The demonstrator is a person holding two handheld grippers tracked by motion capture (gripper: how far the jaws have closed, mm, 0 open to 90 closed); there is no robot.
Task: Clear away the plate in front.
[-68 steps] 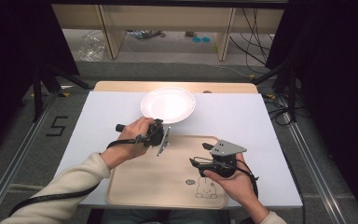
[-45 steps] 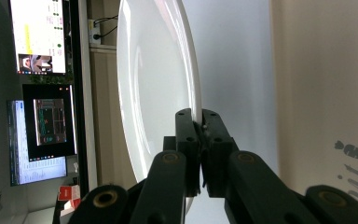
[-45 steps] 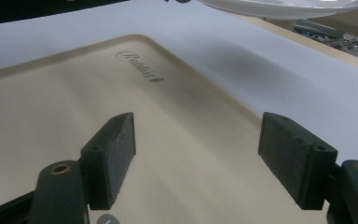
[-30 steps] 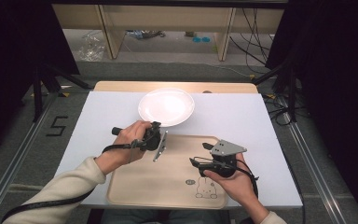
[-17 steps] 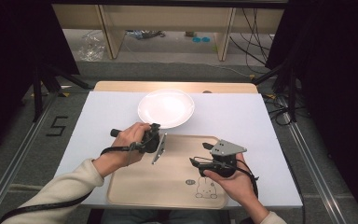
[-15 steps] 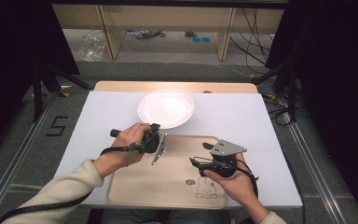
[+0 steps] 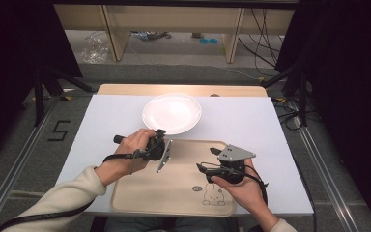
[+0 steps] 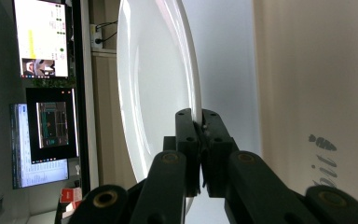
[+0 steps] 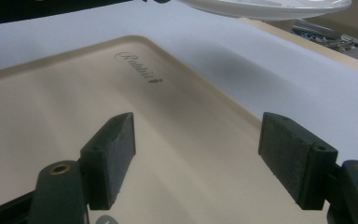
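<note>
Having been drawn back from the white plate (image 7: 171, 113), the left gripper (image 7: 160, 145) is held closed on a thin metal utensil (image 7: 164, 156) above the tray (image 7: 174, 193), so set-down is judged near. That pinch is confirmed by the left gripper view; the right gripper (image 9: 200, 140) is shown open and empty by the right gripper view.

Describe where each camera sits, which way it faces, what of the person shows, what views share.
High view: above the person's side, looking forward and down on the table; both forearms, the right gripper and the left gripper holding a metal utensil.
Left gripper view: on that gripper, rolled sideways, looking along shut jaws at the white plate.
Right gripper view: on that gripper, looking along open jaws over the wooden tray.
All share white plate and wooden tray.
</note>
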